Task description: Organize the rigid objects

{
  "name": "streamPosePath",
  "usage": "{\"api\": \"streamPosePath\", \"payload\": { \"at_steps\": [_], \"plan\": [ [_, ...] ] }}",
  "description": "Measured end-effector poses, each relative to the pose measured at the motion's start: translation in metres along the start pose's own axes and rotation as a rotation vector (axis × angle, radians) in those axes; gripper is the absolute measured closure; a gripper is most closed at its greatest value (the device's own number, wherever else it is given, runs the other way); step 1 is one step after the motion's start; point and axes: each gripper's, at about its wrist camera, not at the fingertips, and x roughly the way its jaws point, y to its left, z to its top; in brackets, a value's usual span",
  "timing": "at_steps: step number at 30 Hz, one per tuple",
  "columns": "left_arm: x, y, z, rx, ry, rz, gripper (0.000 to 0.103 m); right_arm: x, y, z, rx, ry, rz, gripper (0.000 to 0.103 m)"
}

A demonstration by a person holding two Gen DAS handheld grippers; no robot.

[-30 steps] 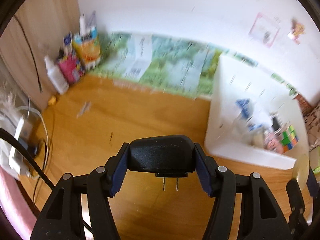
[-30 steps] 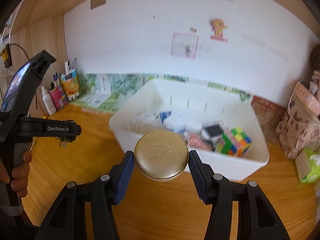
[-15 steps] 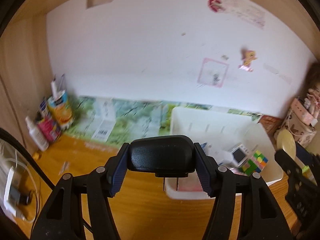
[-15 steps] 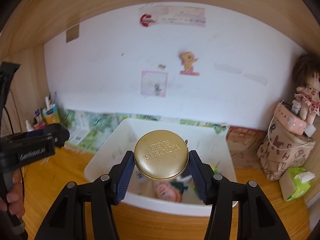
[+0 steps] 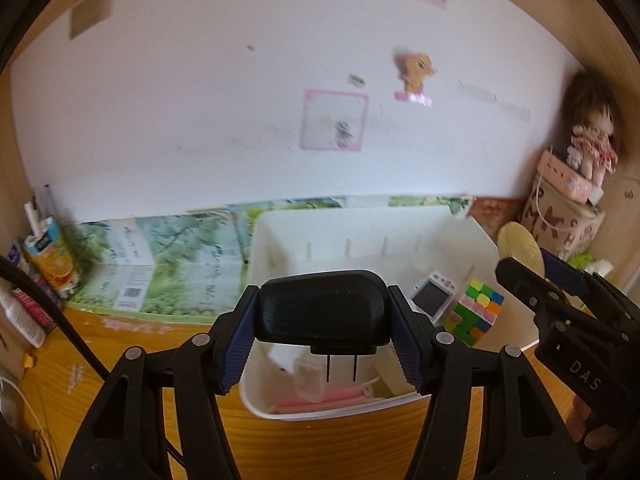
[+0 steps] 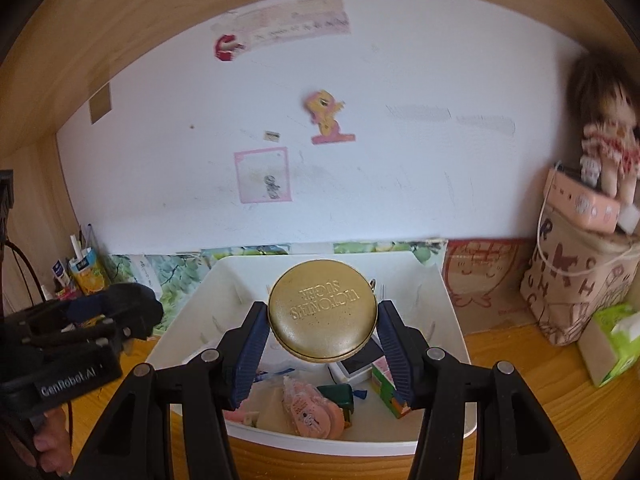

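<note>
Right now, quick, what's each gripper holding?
Left gripper: closed on the black plastic plug adapter.
Right gripper: closed on the round gold metal tin.

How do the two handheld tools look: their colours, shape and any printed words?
Both tools, left and right, have black plastic scissor-like arms with silver rivets and blue ribbed pads. White letters read "GenRobot.AI" on the left body, "DAS" on the right.

Black tongs, ribbed blue pads

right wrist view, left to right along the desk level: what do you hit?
left gripper with black charger → white bin behind the gold tin in the right gripper → patterned bag → green tissue pack
</note>
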Motion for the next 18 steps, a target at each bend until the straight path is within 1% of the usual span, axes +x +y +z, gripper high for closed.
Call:
{"api": "streamPosePath", "payload": {
  "at_steps": [4,6,8,10,11,12,13,14,16,18],
  "plan": [
    [0.02,-0.01,-0.005,0.017,0.053,-0.013,0.038,0.018,-0.016,-0.01,0.05,0.035,-0.009,0.047],
    [0.028,-0.011,-0.007,0.014,0.083,-0.036,0.037,0.025,-0.021,-0.014,0.07,0.051,-0.009,0.047],
    [0.031,-0.012,-0.008,0.01,0.093,-0.047,0.037,0.032,-0.025,-0.018,0.085,0.07,-0.013,0.047],
    [0.03,-0.012,-0.009,0.014,0.083,-0.047,0.037,0.037,-0.027,-0.02,0.097,0.086,-0.016,0.047],
    [0.03,-0.012,-0.008,0.016,0.081,-0.048,0.036,0.038,-0.028,-0.02,0.102,0.089,-0.017,0.045],
    [0.028,-0.012,-0.007,0.018,0.083,-0.049,0.031,0.038,-0.028,-0.02,0.107,0.089,-0.016,0.041],
    [0.026,-0.012,-0.005,0.016,0.084,-0.051,0.028,0.035,-0.028,-0.019,0.113,0.083,-0.012,0.032],
    [0.024,-0.011,-0.005,0.012,0.08,-0.051,0.025,0.033,-0.028,-0.018,0.115,0.076,-0.008,0.028],
    [0.016,-0.008,-0.002,0.0,0.068,-0.053,0.023,0.025,-0.024,-0.014,0.108,0.063,-0.005,0.027],
    [0.008,-0.005,0.001,-0.014,0.056,-0.059,0.02,0.017,-0.02,-0.01,0.103,0.05,-0.008,0.023]
  ]
}}
